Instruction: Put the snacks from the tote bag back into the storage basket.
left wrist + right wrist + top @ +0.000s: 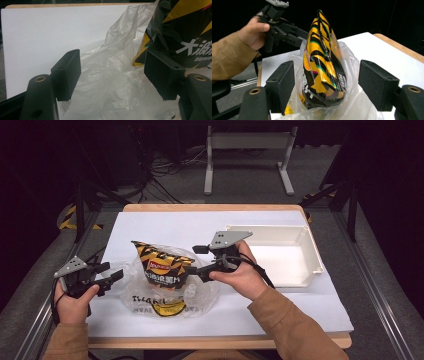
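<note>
- A black-and-yellow crisp packet [162,267] is seen standing upright inside a clear plastic bag [200,290], near the middle of a white sheet [165,222] that covers a wooden table [210,207].
- In the right gripper view the crisp packet [323,65] is shown edge-on, with the thin film of the plastic bag [348,57] wrapped loosely around its lower half.
- Black lettering and a yellow patch are seen through the bag's crumpled near end (the wording cannot be read).
- The right gripper [197,259] is held just beside the packet's right edge; its jaws stand wide apart, and the packet is seen between them without being pressed by either pad.
- The left gripper [112,272] is held at the bag's left edge; its jaws are also spread wide, with crumpled film lying between them and nothing clamped.
- In the left gripper view the plastic bag [110,82] is seen bunched in the gap, and the crisp packet [180,32] rises at the right.
- A white open tray [315,255] is set on the sheet to the right of the right hand [245,275], well apart from the bag.
- The left hand [72,302] is seen at the table's near left corner.
</note>
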{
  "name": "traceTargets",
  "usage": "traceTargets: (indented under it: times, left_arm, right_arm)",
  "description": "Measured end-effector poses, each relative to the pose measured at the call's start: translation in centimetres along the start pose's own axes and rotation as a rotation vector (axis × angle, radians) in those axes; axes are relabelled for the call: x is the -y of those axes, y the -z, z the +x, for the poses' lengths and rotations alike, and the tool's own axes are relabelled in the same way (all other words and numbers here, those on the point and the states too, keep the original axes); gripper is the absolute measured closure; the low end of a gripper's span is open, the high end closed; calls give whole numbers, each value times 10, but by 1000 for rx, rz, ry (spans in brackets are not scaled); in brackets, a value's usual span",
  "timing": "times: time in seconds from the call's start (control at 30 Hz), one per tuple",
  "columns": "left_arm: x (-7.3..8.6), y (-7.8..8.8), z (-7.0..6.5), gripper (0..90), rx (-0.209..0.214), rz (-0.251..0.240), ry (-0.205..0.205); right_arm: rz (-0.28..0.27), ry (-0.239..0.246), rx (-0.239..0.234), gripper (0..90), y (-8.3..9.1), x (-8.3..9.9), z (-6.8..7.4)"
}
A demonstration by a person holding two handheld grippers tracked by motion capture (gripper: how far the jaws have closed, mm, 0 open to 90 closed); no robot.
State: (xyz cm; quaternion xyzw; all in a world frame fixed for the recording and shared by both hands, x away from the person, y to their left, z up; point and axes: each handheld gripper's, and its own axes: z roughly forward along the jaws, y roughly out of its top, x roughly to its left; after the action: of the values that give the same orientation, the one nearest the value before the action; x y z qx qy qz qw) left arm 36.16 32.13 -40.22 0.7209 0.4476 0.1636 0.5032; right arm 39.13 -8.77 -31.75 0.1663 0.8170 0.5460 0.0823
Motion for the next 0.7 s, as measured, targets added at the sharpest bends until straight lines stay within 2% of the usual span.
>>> traceTargets:
  times: [0.2,0.27,0.4,0.43,0.5,0.53,0.6,0.67,0.7]
  left_arm:
    - [0,-1,-1,303,5,2,-3]
    - [1,-2,-1,295,12,-4,-9]
    - [1,-2,-1,299,15,-2,-12]
    - [1,-3,-1,299,16,-2,-17]
    - [1,-4,-1,305,17,0,-20]
    - [1,-4,-1,307,17,1,-20]
    - [2,-5,-1,312,21,3,-22]
    - [2,-6,-2,315,24,6,-25]
    - [2,-6,-2,315,24,5,-28]
  right_arm:
    - [12,17,-1,325,-14,1,1]
    - [41,31,-5,384,-21,2,4]
    - [64,52,10,423,-27,2,5]
    - [69,58,13,453,-28,2,5]
    - [82,74,13,576,-31,1,5]
    - [96,92,14,674,-32,1,5]
    - [120,111,5,792,-33,1,7]
    - [138,151,19,847,-33,1,10]
    - [140,155,23,857,-34,1,12]
